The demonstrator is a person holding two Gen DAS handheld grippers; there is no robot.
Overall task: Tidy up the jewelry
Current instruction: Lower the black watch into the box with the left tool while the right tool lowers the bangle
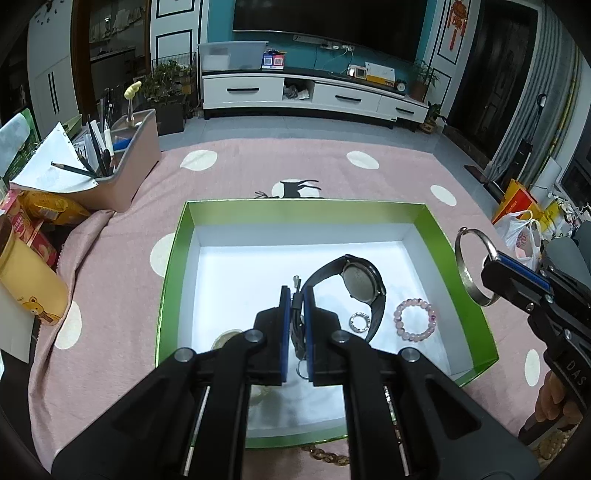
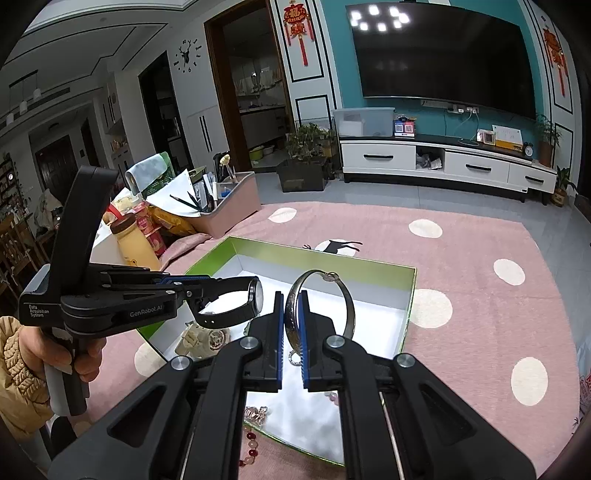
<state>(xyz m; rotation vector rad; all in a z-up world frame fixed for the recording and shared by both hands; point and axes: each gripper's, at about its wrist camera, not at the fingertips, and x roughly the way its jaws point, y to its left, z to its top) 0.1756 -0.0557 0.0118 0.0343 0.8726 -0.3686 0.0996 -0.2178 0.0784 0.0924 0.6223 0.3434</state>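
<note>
Centre of the left wrist view: left claw (image 1: 296, 295) clamps the strap of a black round-faced wristwatch (image 1: 360, 282) above the green-walled, white-floored box (image 1: 173, 258). At right edge, right claw (image 1: 489, 260) grips a silver metal bangle (image 1: 466, 273) over the box's rim.

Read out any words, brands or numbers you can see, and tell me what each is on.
"GenRobot.AI": side of the left claw.
"Data Acquisition System": its rear end.
"DAS": body of the right claw.
Snack packets, clock numerals, red wall hangings: too blurred to read.
</note>
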